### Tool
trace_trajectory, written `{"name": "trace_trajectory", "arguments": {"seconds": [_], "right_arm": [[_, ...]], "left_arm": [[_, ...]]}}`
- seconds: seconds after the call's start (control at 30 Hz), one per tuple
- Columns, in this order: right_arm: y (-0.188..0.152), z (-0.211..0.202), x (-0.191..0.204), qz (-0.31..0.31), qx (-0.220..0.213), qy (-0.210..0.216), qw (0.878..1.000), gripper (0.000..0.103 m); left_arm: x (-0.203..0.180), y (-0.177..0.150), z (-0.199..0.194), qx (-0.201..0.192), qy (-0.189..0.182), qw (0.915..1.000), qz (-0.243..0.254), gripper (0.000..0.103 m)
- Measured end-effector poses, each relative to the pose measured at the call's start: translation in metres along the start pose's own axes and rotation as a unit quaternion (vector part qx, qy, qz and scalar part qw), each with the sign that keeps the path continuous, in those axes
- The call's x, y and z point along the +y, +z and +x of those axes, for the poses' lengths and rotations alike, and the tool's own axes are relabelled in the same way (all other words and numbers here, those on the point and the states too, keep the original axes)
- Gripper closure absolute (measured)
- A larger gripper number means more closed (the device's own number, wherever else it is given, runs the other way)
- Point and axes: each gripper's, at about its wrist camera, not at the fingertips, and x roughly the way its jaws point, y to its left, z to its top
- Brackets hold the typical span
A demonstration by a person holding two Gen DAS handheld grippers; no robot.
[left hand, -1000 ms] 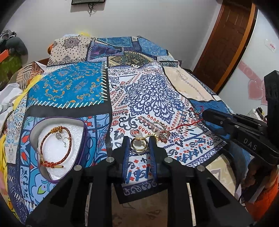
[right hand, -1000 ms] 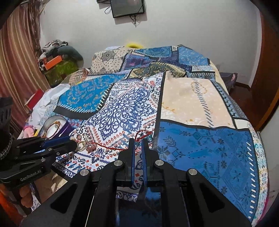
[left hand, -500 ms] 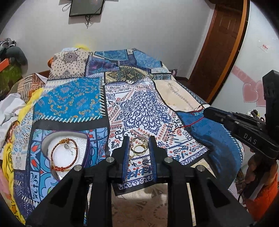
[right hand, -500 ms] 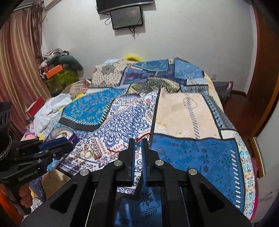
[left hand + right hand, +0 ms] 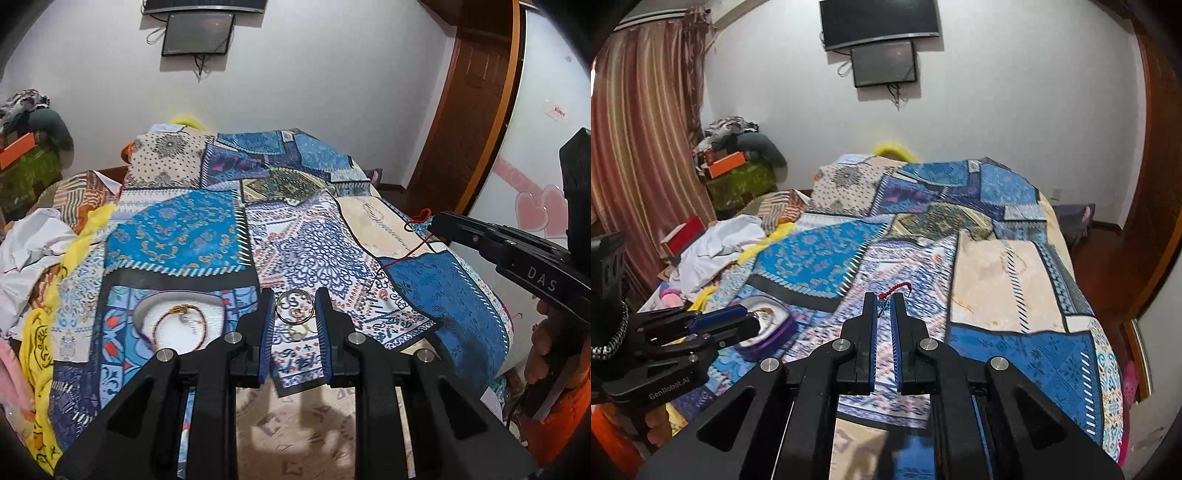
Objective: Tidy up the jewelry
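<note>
Btwn left gripper (image 5: 295,314) pads: 2 gold rings (image 5: 294,311); 1 bracelet (image 5: 180,325) in tray (image 5: 147,312).

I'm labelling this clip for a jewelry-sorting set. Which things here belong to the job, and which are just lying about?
Part of the job:
- gold rings, held in the left gripper
- red cord, pinched in the right gripper
- white tray holding a beaded bracelet

Just lying about:
- patchwork bedspread
- white clothes
- orange box
- wall screens

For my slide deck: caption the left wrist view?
Left gripper pinches gold bangles; right gripper lifts a red cord.
</note>
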Motion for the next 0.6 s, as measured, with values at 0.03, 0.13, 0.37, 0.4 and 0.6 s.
{"name": "trace_trajectory", "arguments": {"seconds": [0.03,0.13,0.37,0.4,0.6], "right_arm": [[0.002,0.000,0.005,-0.003,-0.002,0.004,1.000,0.097],[0.005,0.000,0.018,-0.011,-0.006,0.016,1.000,0.097],[0.014,0.006,0.049,-0.029,-0.014,0.046,0.998,0.097],[0.015,0.009,0.055,-0.031,-0.014,0.052,0.998,0.097],[0.018,0.023,0.080,-0.044,-0.008,0.078,0.996,0.097]], "left_arm": [[0.003,-0.001,-0.004,-0.002,0.002,1.0000,-0.002,0.082],[0.012,-0.002,-0.011,-0.008,0.010,0.9999,-0.009,0.082],[0.035,-0.007,-0.027,-0.016,0.031,0.9991,-0.023,0.082],[0.038,-0.007,-0.028,-0.017,0.034,0.9990,-0.025,0.082],[0.061,-0.011,-0.038,-0.025,0.053,0.9975,-0.039,0.082]]}}
